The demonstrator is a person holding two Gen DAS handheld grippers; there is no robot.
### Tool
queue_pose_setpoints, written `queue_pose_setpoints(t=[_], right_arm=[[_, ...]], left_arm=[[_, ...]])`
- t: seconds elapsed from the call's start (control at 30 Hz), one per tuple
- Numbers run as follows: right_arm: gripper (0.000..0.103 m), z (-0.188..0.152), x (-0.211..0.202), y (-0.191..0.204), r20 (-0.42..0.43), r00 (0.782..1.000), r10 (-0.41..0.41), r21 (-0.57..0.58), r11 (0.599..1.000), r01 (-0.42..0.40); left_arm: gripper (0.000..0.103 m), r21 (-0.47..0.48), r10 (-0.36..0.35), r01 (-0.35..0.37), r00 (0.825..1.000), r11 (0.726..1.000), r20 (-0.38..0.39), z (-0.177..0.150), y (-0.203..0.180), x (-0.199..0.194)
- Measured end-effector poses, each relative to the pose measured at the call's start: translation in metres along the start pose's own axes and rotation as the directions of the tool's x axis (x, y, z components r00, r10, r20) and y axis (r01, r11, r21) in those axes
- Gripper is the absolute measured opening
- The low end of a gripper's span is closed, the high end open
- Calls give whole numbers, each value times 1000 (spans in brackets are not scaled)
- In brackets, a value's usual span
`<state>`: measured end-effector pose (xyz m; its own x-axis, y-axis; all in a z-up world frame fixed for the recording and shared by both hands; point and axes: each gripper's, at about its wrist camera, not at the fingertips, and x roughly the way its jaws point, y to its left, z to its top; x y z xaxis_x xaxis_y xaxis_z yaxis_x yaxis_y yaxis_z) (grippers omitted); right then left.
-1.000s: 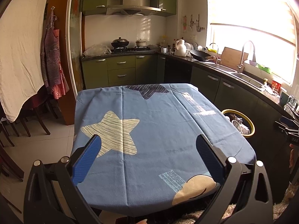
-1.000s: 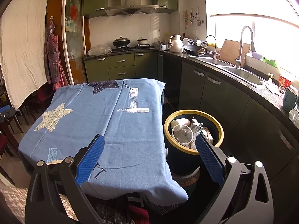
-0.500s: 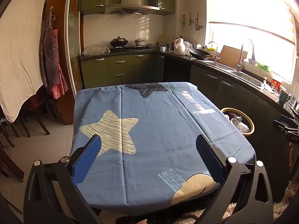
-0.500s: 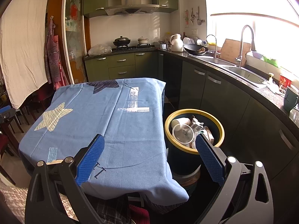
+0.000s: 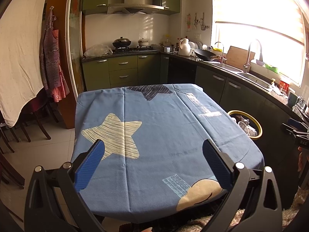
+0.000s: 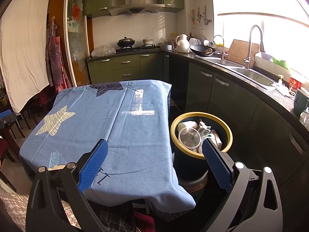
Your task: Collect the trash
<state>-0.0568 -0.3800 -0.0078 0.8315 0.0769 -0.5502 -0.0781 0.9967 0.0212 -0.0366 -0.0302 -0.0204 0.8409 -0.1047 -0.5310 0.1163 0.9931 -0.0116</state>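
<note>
Honestly, both tools look idle to me: my left gripper (image 5: 153, 161) has its fingers spread wide over the blue tablecloth (image 5: 164, 131), and my right gripper (image 6: 154, 161) is just as splayed and carries nothing. I see no litter on the cloth, so I judge the collecting nearly finished; I would sweep both cameras slowly along the table edges before backing off, keeping the pads off the fabric so it doesn't drag. Beside the table stands the bin (image 6: 229, 135). My right view looks into it, showing cups and wrappers (image 6: 190, 136); my left catches only its yellow rim (image 5: 258, 125).
</note>
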Motion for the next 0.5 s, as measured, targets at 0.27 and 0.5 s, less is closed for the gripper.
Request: queue_pose_setpoints(t=[0.27,0.5], right_arm=[[96,-1,1,1,-2,1000,0,1,1000,0],[97,-2,0,1,-2,1000,1,1,1000,-1]], left_arm=[[96,7,0,0,1000,1000,-4,0,-2,1],[97,17,-1,1,1000,1000,-2,-1,-4,1]])
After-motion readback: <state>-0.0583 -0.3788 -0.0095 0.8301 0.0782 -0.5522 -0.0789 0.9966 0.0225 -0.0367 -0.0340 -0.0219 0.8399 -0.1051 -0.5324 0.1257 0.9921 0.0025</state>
